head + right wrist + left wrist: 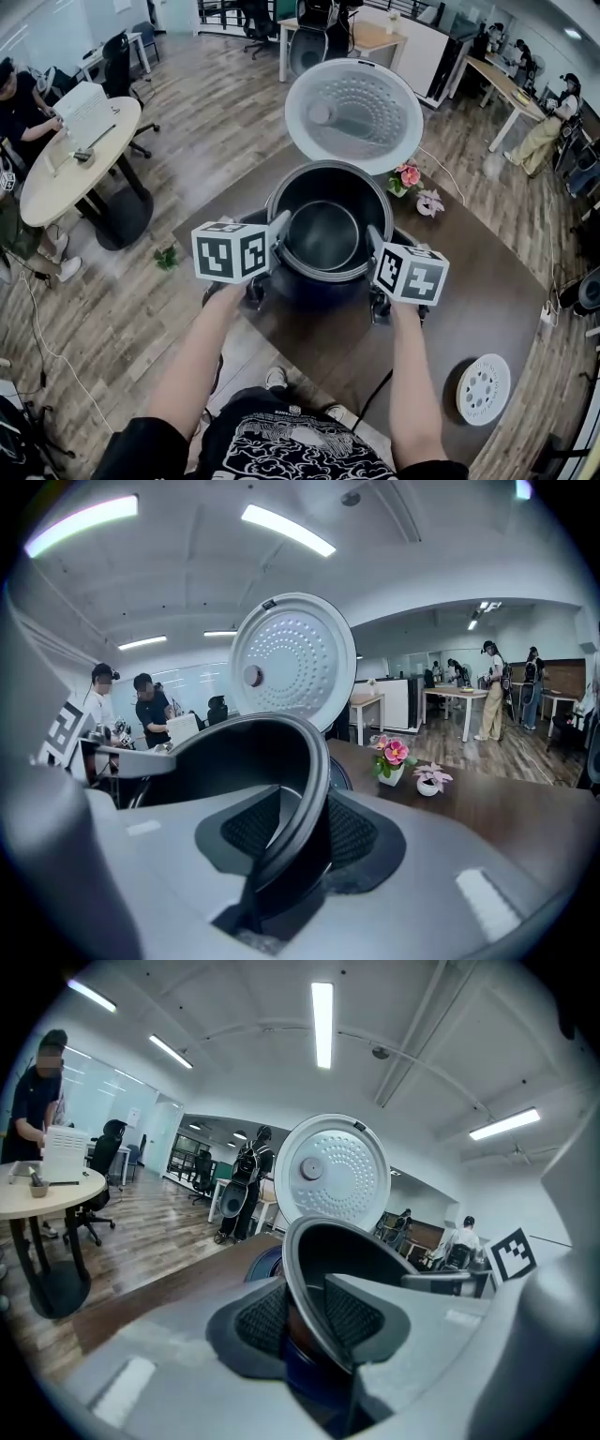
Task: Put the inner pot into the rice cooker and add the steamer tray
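Note:
The dark metal inner pot (pixel 328 230) hangs over the dark blue rice cooker (pixel 314 289), whose white lid (pixel 354 111) stands open behind it. My left gripper (pixel 280 228) is shut on the pot's left rim and my right gripper (pixel 376 241) on its right rim. In the left gripper view the rim (pixel 302 1269) runs between the mesh pads (pixel 265 1321) of the left gripper (pixel 305 1314). The right gripper view shows the same: the right gripper (pixel 300 834) clamps the rim (pixel 314 780). The white round steamer tray (pixel 483 388) lies on the table at the near right.
The cooker stands on a dark brown table (pixel 487 300). Two small flower pots (pixel 409 178) sit to the right of the lid. A cable (pixel 375 398) runs off the near edge. A round wooden table (pixel 66 178) and people at desks lie beyond.

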{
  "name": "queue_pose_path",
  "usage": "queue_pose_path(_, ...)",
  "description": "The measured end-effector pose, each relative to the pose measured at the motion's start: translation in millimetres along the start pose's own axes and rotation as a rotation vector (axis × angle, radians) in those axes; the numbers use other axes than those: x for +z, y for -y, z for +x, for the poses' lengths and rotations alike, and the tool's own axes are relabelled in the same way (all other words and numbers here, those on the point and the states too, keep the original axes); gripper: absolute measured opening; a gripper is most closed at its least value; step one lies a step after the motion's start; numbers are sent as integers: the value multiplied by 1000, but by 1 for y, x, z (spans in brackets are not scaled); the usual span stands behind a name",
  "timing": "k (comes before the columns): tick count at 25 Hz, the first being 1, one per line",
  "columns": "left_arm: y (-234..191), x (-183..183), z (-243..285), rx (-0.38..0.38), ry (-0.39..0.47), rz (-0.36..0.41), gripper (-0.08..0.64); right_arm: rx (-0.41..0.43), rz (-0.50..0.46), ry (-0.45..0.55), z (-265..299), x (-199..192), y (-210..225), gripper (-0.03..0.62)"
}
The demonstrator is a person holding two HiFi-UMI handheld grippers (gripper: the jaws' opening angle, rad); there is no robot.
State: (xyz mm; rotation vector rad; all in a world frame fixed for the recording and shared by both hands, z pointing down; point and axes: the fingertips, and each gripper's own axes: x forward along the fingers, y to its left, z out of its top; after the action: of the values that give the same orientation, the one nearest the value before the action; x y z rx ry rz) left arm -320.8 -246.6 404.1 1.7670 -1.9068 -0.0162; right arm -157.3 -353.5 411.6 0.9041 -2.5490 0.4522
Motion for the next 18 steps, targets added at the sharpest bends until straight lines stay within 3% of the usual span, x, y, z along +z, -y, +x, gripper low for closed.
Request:
queue_pose_path(15, -6, -7, 8, 16, -2, 18, 138, -27, 25, 2, 6, -5, 3, 145)
queue_pose_path(18, -6, -11, 5, 24, 3, 26, 143, -58, -14, 7, 4, -10, 3, 149)
